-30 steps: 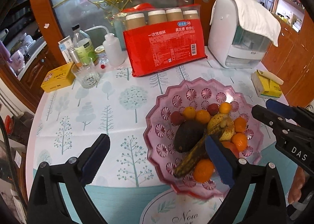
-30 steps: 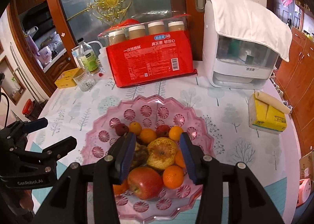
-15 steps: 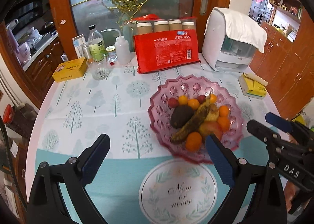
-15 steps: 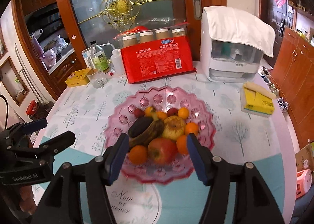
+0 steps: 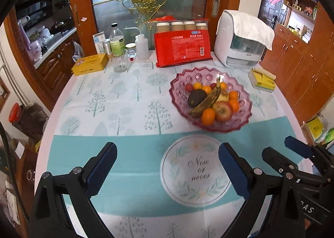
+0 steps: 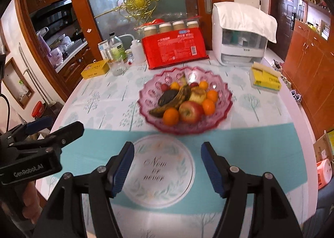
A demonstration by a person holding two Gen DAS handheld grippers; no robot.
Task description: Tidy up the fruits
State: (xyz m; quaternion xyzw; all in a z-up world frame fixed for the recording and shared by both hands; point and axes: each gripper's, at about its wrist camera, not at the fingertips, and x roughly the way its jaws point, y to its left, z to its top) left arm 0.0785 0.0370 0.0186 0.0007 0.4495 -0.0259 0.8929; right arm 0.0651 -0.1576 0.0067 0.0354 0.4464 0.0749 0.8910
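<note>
A pink glass fruit bowl (image 5: 179, 79) (image 6: 224, 94) stands on the round table. It holds a brown banana (image 5: 205, 100) (image 6: 177, 98), a dark avocado (image 5: 196, 97) (image 6: 168, 97), a red apple (image 5: 223, 111) (image 6: 191, 111), a yellow fruit (image 6: 197, 94), several oranges (image 5: 208, 116) (image 6: 171, 116) and small red fruits (image 5: 189, 87). My left gripper (image 5: 167, 167) is open and empty, near the table's front edge, well short of the bowl. My right gripper (image 6: 168, 165) is open and empty, above the round print, also short of the bowl.
At the back stand a red pack of paper cups (image 5: 182, 47), a white appliance (image 5: 240, 46) under a cloth, bottles and a glass (image 5: 121, 62), and a yellow tin (image 5: 89, 64). A yellow tissue pack (image 5: 262, 80) lies right of the bowl.
Both grippers have pulled back and up from the bowl toward the table's front edge. The right jaws have opened wider. The fruits stay in the bowl.
</note>
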